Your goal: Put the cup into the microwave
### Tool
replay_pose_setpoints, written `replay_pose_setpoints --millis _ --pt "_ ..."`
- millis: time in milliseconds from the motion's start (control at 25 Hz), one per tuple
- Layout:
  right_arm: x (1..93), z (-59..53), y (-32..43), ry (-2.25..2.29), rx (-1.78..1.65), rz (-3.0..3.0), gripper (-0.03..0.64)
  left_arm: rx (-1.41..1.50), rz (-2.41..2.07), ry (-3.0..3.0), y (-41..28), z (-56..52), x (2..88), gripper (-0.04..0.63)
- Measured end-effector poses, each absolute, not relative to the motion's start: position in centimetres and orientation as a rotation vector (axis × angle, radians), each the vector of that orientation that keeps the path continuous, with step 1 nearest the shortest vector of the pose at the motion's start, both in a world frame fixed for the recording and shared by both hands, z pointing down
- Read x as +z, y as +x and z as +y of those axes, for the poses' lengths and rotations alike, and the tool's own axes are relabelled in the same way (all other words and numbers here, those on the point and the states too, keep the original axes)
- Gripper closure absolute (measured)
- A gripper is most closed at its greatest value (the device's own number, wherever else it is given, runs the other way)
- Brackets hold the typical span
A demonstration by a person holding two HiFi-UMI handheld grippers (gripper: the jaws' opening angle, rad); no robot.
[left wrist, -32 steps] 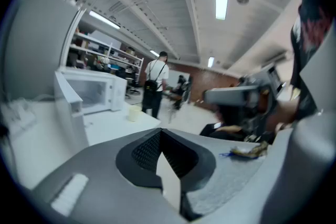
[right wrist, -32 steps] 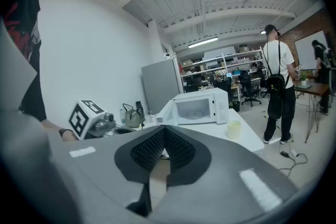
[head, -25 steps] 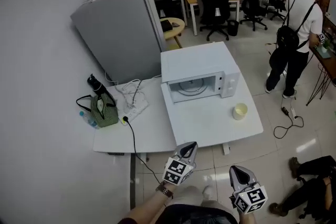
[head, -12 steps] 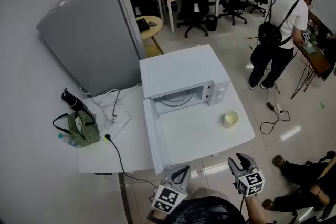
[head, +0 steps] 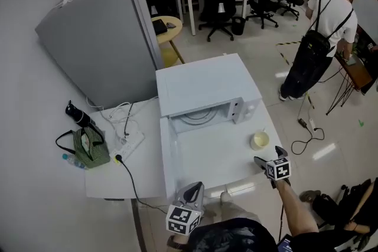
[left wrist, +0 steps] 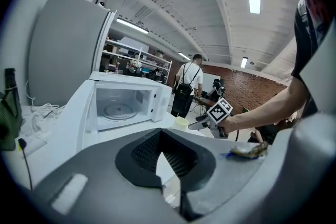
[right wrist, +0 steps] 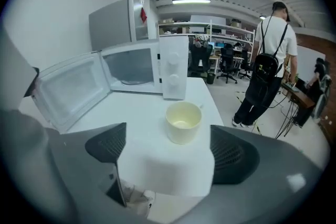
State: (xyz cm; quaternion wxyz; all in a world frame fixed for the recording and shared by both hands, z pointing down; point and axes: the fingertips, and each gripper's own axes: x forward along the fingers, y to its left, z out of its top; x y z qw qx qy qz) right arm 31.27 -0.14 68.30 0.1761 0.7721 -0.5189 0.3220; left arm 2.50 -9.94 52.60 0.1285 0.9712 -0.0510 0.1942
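Observation:
A pale yellow cup (head: pixel 259 140) stands upright on the white table (head: pixel 218 159), to the right of the white microwave (head: pixel 201 85). The microwave's door (head: pixel 166 159) is swung fully open and the cavity with its glass turntable is empty. My right gripper (head: pixel 261 161) hovers at the table's front edge just short of the cup. Its jaws are opening, and the cup (right wrist: pixel 183 121) sits ahead of them, untouched. My left gripper (head: pixel 193 190) hangs low near the body, before the door, shut and empty. The left gripper view shows the microwave (left wrist: pixel 126 105), the cup (left wrist: pixel 181 122) and the right gripper (left wrist: pixel 202 123).
A grey fridge (head: pixel 100 44) stands behind the table's left part. A green bag (head: pixel 88 147), a power strip (head: pixel 130 144) and cables lie on the left. A person with a backpack (head: pixel 319 44) stands at the right. Office chairs and desks fill the back.
My right gripper has swung forward and down from near my body to the table edge beside the cup, and its jaws have parted. The left gripper shifted slightly sideways.

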Motion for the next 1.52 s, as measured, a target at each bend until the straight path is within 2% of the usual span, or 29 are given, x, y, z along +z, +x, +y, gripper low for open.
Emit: replay_pose_setpoints --millis 40,80,160,320,400,480,760,1120,1520 --pt "69.3 -0.8 32.3 2.183 0.944 -1.463 0.087 0.576 -0.162 2.823 2.5 -10.0 52.6 0.594" --pt "70.2 -1.5 33.1 2.175 0.975 -1.463 0.045 0.587 -0.175 2.822 2.4 -10.1 52.6 0.594" --pt "71.5 -2.9 34.4 2.150 1.000 -1.465 0.035 0.604 -0.195 2.819 2.5 -10.1 52.6 0.594" --pt "73.4 -5.5 36.6 2.092 0.975 -1.464 0.056 0.634 -0.246 2.809 2.7 -10.5 52.7 0.594" --pt "74.0 -6.3 37.4 2.082 0.956 -1.467 0.087 0.630 -0.244 2.803 3.0 -10.6 52.3 0.594" --pt "73.7 -6.7 38.1 2.089 0.923 -1.482 0.162 0.611 -0.238 2.799 3.6 -10.7 51.6 0.594" --pt "73.6 -7.8 36.7 1.952 0.843 -1.618 0.169 0.605 -0.285 2.775 4.9 -11.7 51.7 0.594" --pt "71.5 -10.4 30.3 1.760 0.712 -1.857 0.169 0.591 -0.330 2.767 6.4 -12.8 51.7 0.594" --pt "64.9 -22.1 25.0 1.674 0.452 -2.096 0.169 0.582 -0.450 2.746 5.4 -13.3 51.1 0.594"
